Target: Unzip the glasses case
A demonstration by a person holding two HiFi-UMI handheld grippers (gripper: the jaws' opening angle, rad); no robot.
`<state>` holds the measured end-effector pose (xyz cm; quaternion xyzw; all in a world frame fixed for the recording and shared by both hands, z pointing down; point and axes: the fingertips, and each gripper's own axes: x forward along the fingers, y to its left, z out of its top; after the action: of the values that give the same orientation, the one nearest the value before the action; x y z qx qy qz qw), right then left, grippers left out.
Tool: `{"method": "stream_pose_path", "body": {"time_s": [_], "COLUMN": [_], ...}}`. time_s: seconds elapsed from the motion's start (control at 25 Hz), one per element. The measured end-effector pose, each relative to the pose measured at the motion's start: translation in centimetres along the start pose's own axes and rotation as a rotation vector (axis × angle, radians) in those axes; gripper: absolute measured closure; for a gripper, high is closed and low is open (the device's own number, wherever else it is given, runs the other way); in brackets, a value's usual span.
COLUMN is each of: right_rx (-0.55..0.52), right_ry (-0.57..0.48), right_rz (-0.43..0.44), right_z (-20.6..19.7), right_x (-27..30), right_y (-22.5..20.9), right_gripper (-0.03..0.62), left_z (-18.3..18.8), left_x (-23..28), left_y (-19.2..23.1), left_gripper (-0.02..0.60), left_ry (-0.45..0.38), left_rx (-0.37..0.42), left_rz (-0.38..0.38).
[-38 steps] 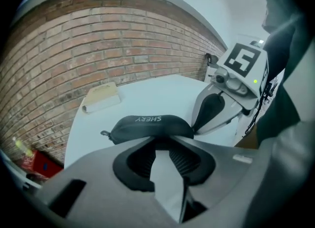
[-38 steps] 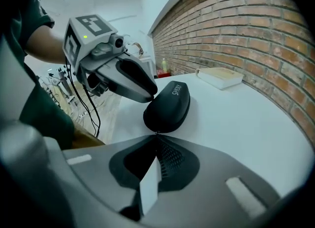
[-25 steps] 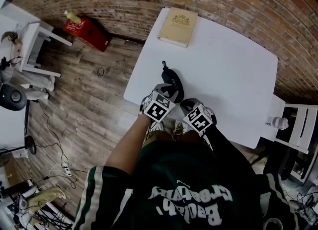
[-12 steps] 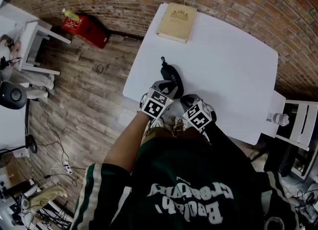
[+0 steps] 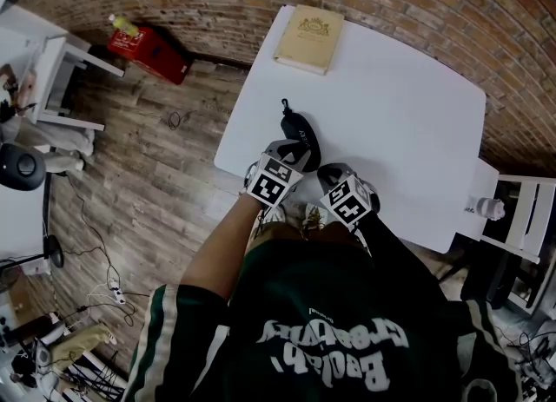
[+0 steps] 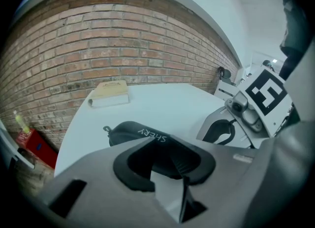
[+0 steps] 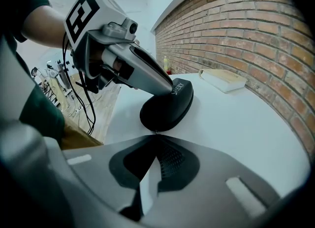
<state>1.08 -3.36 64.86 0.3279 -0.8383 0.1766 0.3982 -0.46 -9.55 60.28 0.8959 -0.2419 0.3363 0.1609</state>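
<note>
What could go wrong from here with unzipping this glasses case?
The right tongs are shut at the glasses case's near end on very little, so they may slip off when pulled. The case lies by the table's edge; if the left tongs' clamp slips, it could slide off.

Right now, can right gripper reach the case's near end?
Likely yes: right gripper is shut with tips at the near end of the glasses case; left gripper clamps it further along, leaving that end clear.
</note>
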Motion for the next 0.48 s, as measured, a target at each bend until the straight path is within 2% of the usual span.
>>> {"method": "stream_pose_path", "body": {"time_s": [0.48], "right_rx": [0.002], "right_ry": [-0.002], "right_rz": [-0.037], "right_z": [0.3], "right_x": [0.0], "right_y": [-1.8], "right_gripper": [0.580], "left_z": [0.1], "left_x": [0.0], "left_y": [0.2], "left_gripper": [0.485], "left_ry": [-0.004], "left_rx": [-0.004], "left_rz": [-0.007]}}
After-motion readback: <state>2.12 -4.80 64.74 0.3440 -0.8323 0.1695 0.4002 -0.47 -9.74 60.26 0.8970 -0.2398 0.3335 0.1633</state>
